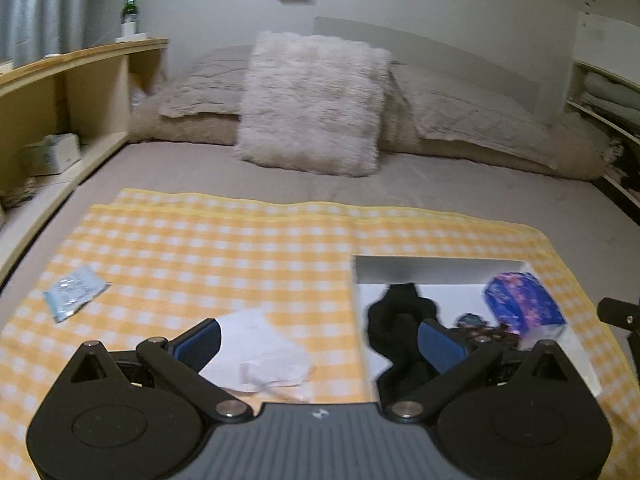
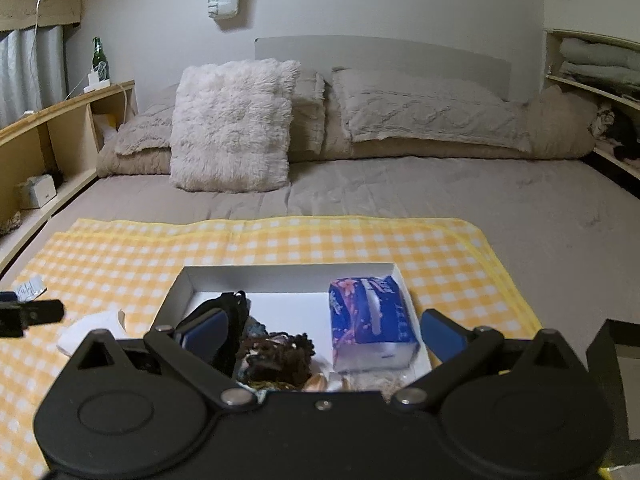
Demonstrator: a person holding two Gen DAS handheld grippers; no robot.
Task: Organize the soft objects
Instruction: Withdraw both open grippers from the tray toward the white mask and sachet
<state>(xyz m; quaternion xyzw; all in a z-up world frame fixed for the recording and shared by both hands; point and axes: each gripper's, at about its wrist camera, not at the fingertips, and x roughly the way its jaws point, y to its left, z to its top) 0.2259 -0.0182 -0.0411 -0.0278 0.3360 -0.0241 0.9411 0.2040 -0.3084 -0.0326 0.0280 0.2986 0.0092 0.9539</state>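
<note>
Left claw (image 1: 318,338) spread wide, nothing between its blue pads; it hovers over the yellow checked cloth (image 1: 224,248), straddling the left wall of the white box (image 1: 440,266). Just ahead of its left finger a white soft cloth piece (image 1: 264,346) lies on the checks, outside the box; whether the pad touches it cannot be told. Its right finger sits low beside a black fabric item (image 1: 396,320) bunched in the box's left end. Right claw (image 2: 324,330) also wide apart and holding nothing, poised over the near half of the box. Box contents, near to far: pale items at the near edge, too blurred to name; a dark brown knitted bundle (image 2: 276,354) near the middle; the black fabric to its left; a blue flowered tissue pack (image 2: 370,320) at the right side. Box floor behind these is bare white. Farther left on the cloth, well apart from the box, a small light-blue packet (image 1: 74,290). Beyond the cloth the grey bed sheet (image 2: 400,192), then a shaggy pale cushion (image 2: 232,128) propped against beige pillows (image 2: 420,112). Wooden shelf (image 1: 72,64) along the left, a green bottle (image 1: 129,6) on its top.
</note>
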